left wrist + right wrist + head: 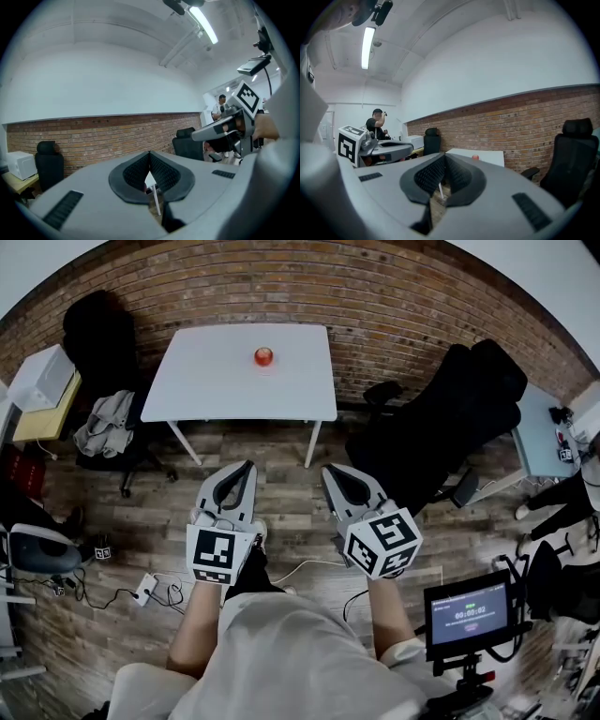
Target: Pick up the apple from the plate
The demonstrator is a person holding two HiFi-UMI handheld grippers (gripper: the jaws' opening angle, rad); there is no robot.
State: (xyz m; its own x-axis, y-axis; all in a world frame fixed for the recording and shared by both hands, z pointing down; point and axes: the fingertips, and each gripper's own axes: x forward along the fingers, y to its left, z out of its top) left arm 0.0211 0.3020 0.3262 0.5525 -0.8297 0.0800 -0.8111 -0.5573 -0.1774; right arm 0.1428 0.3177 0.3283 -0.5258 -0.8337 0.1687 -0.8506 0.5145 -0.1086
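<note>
Head view: the apple [264,356] sits near the far middle of the white table [234,390], close to the brick wall [394,306]. Both tongs are held over the floor, well apart from it.
Plate: too small to make out against the white tabletop, so I cannot tell its rim or depth.
Left gripper [247,465]: tips together, nothing between them in the left gripper view [149,153].
Right gripper [327,471]: jaws closed on nothing. The right gripper view [444,156] shows the apple [475,157] far ahead on the table.
Handling: probably firm, moderately heavy for its size, smooth and round, so it is likely to roll or squirt out of a skewed pinch. Hard pressure could bruise it.
Where to hold: across the widest part, pads on opposite sides at mid-height, jaws opened wider than the fruit first.
Risk: nudging it off the plate before closing.
</note>
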